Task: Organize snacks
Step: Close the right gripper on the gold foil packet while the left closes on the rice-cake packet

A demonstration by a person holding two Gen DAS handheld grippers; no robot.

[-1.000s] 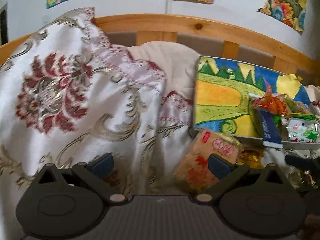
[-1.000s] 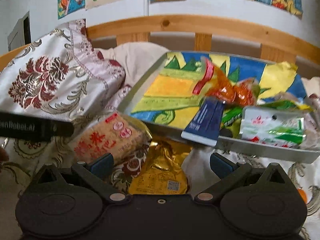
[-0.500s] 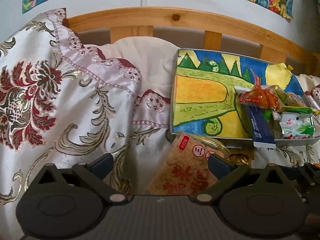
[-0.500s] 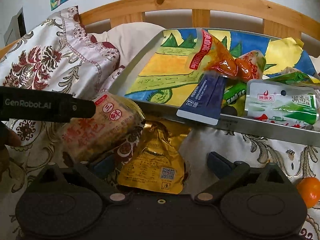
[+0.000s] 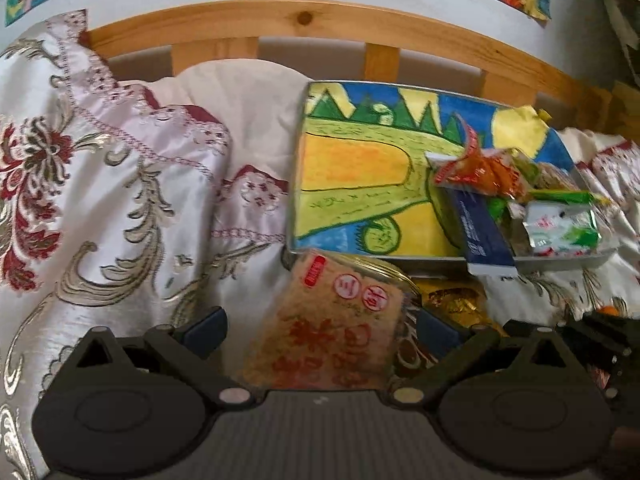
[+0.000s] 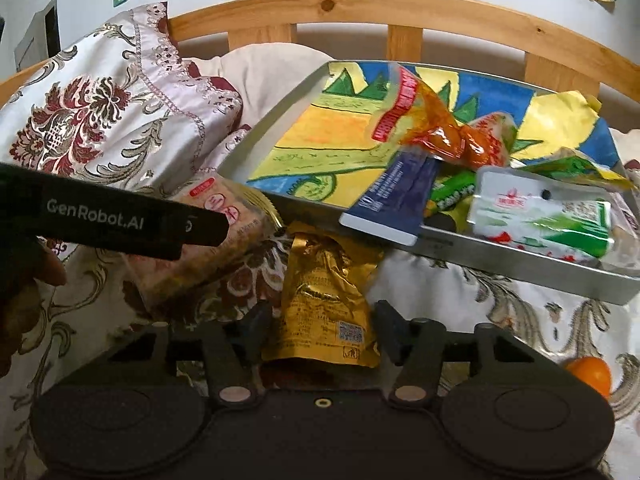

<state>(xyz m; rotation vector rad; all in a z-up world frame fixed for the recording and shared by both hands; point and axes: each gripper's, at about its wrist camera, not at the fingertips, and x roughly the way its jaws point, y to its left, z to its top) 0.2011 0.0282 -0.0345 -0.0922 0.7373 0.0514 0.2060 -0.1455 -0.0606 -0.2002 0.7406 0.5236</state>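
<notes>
Looking from the left wrist: a bed covered by a flowered satin quilt [image 5: 112,208], a wooden headboard [image 5: 304,20] at the far side.
Left gripper: the left gripper [image 5: 320,328] stood with jaws wide apart, its pads not pressing anything.
Brown snack pack: the brown snack pack [image 5: 332,324] with red print lay between those jaws, its far end against the near rim of the tray.
Tray: the metal tray [image 5: 292,200] sat right of centre, lined with a bright crayon drawing [image 5: 356,168].
Tray contents: an orange-red packet [image 5: 476,168], a dark blue packet [image 5: 480,232] overhanging the near rim, and a white-and-green packet [image 5: 560,228] were piled at the tray's right end.
Gold pouch, left view: only a crumpled bit of the gold pouch [image 5: 452,304] showed, just right of the brown pack.

Right wrist view: the same bed, seen from further right.
Right gripper: the right gripper [image 6: 320,328] had just been closing, its jaws about half apart with the gold pouch [image 6: 324,300] between them; whether the pads pressed it I could not tell.
Gold pouch place: on the quilt, near side of the tray [image 6: 520,260], below the blue packet [image 6: 392,204].
Left gripper's finger: a black finger [image 6: 120,220] marked GenRobot.AI reached in from the left over the brown snack pack [image 6: 224,248].
Person: a hand [image 6: 20,300] showed at the left edge.
Orange fruit: an orange fruit [image 6: 592,372] lay on the quilt, near right.
</notes>
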